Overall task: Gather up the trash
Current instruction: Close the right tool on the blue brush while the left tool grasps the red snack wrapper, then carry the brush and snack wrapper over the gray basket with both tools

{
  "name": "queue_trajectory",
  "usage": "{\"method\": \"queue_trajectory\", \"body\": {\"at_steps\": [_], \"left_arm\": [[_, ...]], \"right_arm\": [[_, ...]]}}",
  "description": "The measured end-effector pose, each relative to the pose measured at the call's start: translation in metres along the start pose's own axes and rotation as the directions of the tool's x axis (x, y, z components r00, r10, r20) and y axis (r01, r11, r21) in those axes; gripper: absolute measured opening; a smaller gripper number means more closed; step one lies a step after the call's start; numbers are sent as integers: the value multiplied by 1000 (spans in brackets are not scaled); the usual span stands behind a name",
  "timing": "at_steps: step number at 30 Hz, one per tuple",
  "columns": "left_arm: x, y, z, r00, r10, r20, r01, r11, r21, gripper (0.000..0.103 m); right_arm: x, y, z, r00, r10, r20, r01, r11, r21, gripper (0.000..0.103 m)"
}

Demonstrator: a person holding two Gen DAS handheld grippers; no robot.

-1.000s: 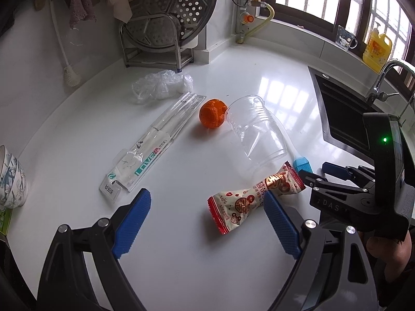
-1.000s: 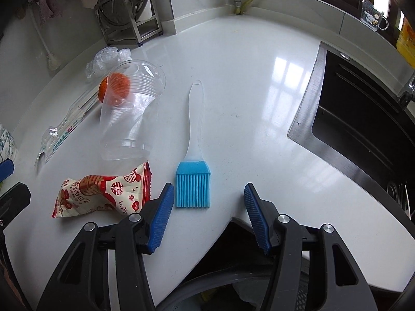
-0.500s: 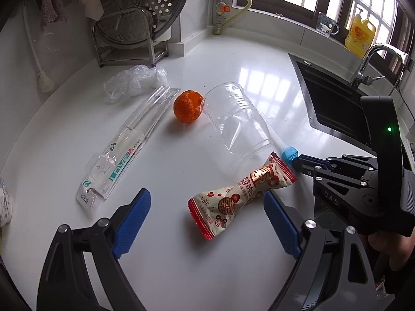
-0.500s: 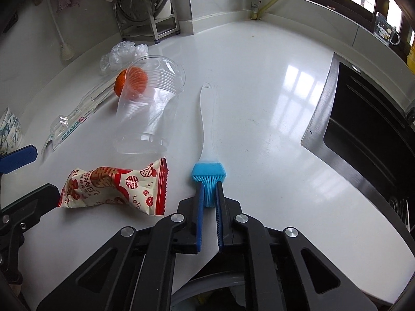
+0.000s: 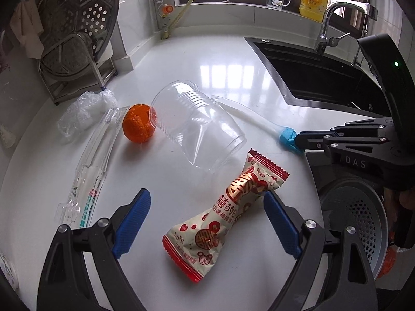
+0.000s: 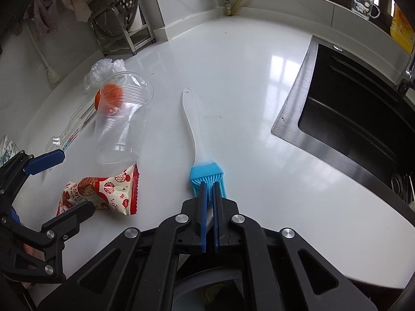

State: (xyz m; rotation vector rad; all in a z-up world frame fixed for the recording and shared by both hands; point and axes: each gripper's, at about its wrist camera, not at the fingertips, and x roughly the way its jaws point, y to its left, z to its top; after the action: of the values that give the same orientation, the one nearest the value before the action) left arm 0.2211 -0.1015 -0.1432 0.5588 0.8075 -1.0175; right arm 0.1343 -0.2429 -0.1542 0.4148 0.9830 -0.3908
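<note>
A red and cream snack wrapper (image 5: 228, 215) lies on the white counter between the fingers of my open left gripper (image 5: 206, 212); it also shows in the right wrist view (image 6: 103, 194). A clear plastic cup (image 5: 194, 127) lies on its side beside an orange peel ball (image 5: 137, 127). A clear chopstick sleeve (image 5: 96, 165) and a crumpled plastic film (image 5: 83, 111) lie left of them. My right gripper (image 6: 210, 185) is shut, empty, its tips at the blue bristles of a silicone brush (image 6: 205, 173).
A black sink (image 6: 358, 124) is set into the counter on the right, with a tap (image 5: 337, 18). A metal rack with a perforated steamer tray (image 5: 75, 33) stands at the back left. A grey perforated basket (image 5: 355, 217) sits below the counter edge.
My right gripper has shut, from wide open one second ago, with its tips at the brush bristles. My left gripper has moved forward and now straddles the snack wrapper.
</note>
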Motion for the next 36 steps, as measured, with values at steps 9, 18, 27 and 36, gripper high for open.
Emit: {"method": "queue_trajectory", "body": {"at_steps": [9, 18, 27, 36], "left_arm": [[15, -10, -9, 995, -84, -44, 86, 995, 55, 55], [5, -7, -14, 986, -146, -75, 140, 987, -85, 21], [-26, -8, -22, 987, -151, -46, 139, 968, -211, 18], [-52, -22, -26, 993, -109, -46, 93, 960, -264, 18]], "right_arm": [[-2, -2, -4, 1000, 18, -12, -18, 1000, 26, 4], [-9, 6, -5, 998, 57, -5, -57, 998, 22, 4], [-22, 6, -8, 994, 110, 2, -110, 993, 28, 3], [-47, 8, -23, 986, 168, 2, -168, 986, -7, 3]]}}
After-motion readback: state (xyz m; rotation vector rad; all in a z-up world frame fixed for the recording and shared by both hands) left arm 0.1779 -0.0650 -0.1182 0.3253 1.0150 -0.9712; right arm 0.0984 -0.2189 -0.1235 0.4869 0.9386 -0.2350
